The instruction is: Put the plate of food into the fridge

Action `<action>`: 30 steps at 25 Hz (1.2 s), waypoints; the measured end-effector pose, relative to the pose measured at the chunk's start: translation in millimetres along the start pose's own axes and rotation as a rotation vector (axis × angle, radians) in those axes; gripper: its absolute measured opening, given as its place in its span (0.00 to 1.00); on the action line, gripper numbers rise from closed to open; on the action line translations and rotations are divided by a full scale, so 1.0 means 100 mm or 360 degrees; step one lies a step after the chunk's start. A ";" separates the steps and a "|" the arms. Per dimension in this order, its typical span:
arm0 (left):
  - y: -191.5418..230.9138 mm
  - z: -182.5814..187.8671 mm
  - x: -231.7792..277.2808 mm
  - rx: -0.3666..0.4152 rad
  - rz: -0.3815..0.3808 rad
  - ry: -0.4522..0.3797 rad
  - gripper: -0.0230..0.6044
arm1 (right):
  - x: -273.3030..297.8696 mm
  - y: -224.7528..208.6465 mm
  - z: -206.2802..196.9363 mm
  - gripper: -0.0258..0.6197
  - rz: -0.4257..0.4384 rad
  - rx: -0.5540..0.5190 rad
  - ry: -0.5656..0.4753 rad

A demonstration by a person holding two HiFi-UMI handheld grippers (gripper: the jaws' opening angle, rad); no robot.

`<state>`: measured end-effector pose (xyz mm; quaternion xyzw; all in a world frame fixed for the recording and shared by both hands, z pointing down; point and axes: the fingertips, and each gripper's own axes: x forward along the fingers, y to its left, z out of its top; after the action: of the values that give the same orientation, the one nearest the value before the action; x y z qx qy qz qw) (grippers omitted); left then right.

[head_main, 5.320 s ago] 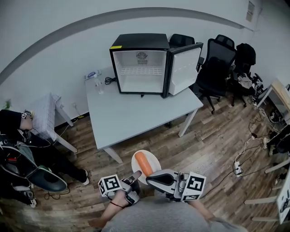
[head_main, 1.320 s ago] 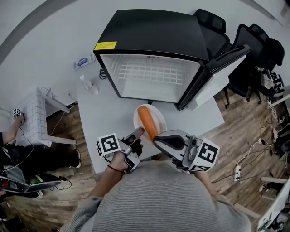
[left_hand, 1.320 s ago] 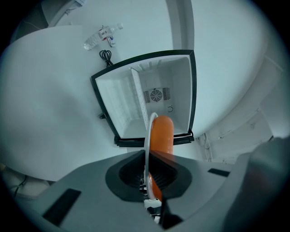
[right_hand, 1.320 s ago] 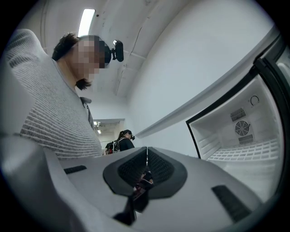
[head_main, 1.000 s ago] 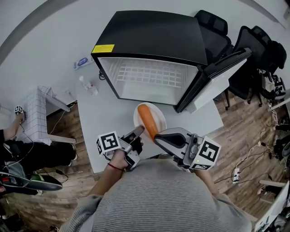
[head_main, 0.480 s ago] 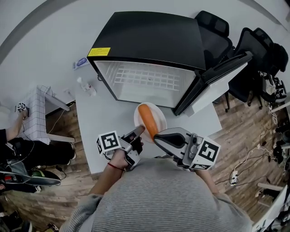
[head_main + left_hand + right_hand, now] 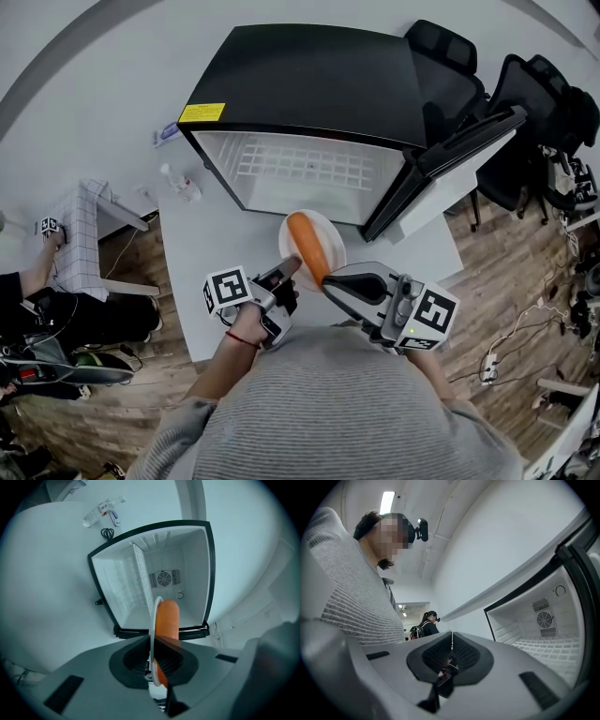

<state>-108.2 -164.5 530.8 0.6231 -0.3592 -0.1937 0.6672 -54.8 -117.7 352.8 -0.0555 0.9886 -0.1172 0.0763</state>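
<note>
1. The left tool (image 7: 288, 268) grips a white plate (image 7: 292, 228) by its near rim. Its jaws are drawn narrow onto the thin edge, which shows edge-on between them in the left gripper view (image 7: 152, 620).
2. A long orange piece of food (image 7: 307, 247) lies on the plate, running away from the left tool toward the fridge (image 7: 319, 84). In the left gripper view it sits just right of the upright rim (image 7: 167, 618).
3. The plate is held above the grey worktop (image 7: 211, 253), just in front of the fridge's open mouth and not yet inside. The white cavity, with its wire shelf (image 7: 305, 159), faces the person.
4. The right tool (image 7: 330, 281) is just beside the plate's near right edge. Its jaws are pressed together with nothing between them, as the right gripper view shows (image 7: 451, 637).
5. The fridge door (image 7: 459, 155) stands swung out to the right.
</note>
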 end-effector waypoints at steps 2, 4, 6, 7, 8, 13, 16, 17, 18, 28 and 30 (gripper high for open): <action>0.01 0.05 0.04 -0.0007 0.0003 0.0003 0.08 | -0.01 -0.01 0.00 0.06 -0.0004 0.0001 0.0000; 0.02 0.11 0.09 -0.0018 -0.0001 0.0008 0.08 | -0.02 -0.01 0.00 0.06 -0.0010 0.0001 -0.0003; 0.03 0.18 0.14 -0.0027 -0.0009 0.0009 0.08 | -0.02 -0.03 0.00 0.06 -0.0018 0.0003 -0.0011; 0.03 0.21 0.16 -0.0031 -0.0012 0.0008 0.08 | -0.02 -0.03 0.00 0.06 -0.0022 0.0004 -0.0015; 0.04 0.24 0.19 -0.0034 -0.0013 0.0006 0.08 | -0.01 -0.04 -0.01 0.06 -0.0025 0.0006 -0.0017; 0.08 0.38 0.30 -0.0058 -0.0008 -0.0010 0.08 | -0.02 0.01 -0.14 0.06 0.0007 0.0026 0.0031; 0.12 0.50 0.40 -0.0066 0.0003 -0.0029 0.08 | -0.02 0.05 -0.33 0.06 0.0039 0.0033 0.0124; 0.13 0.54 0.43 -0.0066 0.0009 -0.0034 0.08 | -0.02 0.06 -0.39 0.06 0.0046 0.0050 0.0148; 0.14 0.58 0.46 -0.0062 0.0016 -0.0039 0.08 | -0.03 0.07 -0.44 0.06 0.0051 0.0071 0.0163; 0.07 1.03 0.67 -0.0037 0.0061 -0.0173 0.08 | -0.01 0.12 -0.55 0.06 0.0037 0.0167 0.0138; 0.09 1.08 0.69 -0.0033 0.0081 -0.0190 0.08 | -0.02 0.11 -0.55 0.06 0.0028 0.0171 0.0134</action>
<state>-142.0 -287.1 552.7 0.5942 -0.4119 -0.2173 0.6558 -63.0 -94.9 403.2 -0.0377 0.9837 -0.1716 0.0387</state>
